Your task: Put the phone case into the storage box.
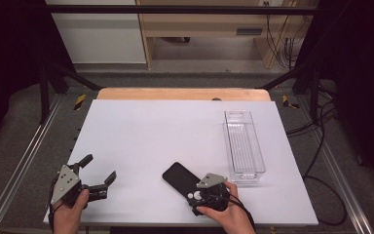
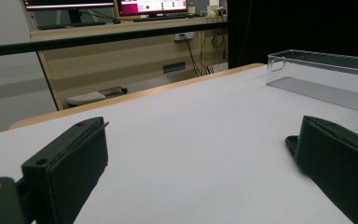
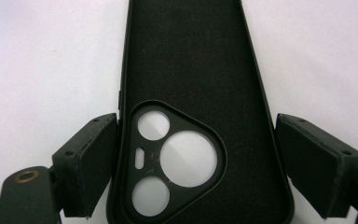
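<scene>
Right now the black phone case (image 3: 186, 93) lies flat on the white desk (image 1: 175, 131), inside up, its camera-cutout end between the jaws of the right hand-held gripper (image 3: 196, 163). One jaw touches or nearly touches the case's edge; the other stands just clear, so the jaws are spread around it. That hand (image 1: 231, 212) rests low at the desk's near edge. Well apart, the left hand-held gripper (image 1: 100, 168) sits spread wide over bare desk. A clear plastic tray (image 1: 243, 141) stands just beyond the case.
</scene>
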A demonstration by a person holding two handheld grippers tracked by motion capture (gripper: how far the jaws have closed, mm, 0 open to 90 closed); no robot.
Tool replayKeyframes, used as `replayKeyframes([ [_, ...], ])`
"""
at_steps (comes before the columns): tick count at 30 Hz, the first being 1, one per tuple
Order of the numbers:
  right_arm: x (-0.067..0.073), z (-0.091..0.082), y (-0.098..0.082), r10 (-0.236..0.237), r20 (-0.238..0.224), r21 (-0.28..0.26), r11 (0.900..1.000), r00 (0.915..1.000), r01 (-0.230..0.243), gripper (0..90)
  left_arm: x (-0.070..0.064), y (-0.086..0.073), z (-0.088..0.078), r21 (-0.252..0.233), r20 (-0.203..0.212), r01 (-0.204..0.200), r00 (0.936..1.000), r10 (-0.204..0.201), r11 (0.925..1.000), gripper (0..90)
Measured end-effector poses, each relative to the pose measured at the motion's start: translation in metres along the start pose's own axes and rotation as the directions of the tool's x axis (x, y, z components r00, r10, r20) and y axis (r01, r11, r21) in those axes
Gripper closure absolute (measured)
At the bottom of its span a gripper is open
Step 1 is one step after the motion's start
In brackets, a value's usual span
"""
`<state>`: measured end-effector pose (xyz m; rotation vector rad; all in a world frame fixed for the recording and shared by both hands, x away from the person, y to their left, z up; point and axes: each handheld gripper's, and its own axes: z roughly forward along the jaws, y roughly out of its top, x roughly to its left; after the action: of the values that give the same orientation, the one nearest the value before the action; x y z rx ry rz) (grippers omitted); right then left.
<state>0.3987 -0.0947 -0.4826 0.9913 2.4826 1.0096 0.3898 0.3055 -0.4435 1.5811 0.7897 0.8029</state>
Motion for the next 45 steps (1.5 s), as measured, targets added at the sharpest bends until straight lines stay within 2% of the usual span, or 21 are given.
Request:
replayKeyframes([
  [13,0.002,-0.004,0.002,-0.012,0.000,-0.004,1.000,0.9999,0.012,17.1,-0.002,0.000,0.000,0.003,0.004,-0.010,0.9999,0.010,0.9999,2.2],
  [32,0.003,-0.016,0.008,-0.016,0.017,-0.051,0.999,0.9997,0.017,17.3,-0.007,0.001,0.001,0.007,0.016,-0.026,0.9995,0.026,0.9996,2.2],
  [39,0.005,-0.015,0.008,-0.022,0.006,-0.044,0.999,0.9997,0.022,17.3,-0.011,0.002,0.001,0.013,0.028,-0.052,0.9983,0.052,0.9986,2.2],
  [45,0.007,-0.026,0.015,-0.039,0.016,-0.045,0.998,0.9991,0.039,17.4,-0.015,0.005,0.002,0.012,0.040,-0.052,0.9979,0.051,0.9986,2.1],
])
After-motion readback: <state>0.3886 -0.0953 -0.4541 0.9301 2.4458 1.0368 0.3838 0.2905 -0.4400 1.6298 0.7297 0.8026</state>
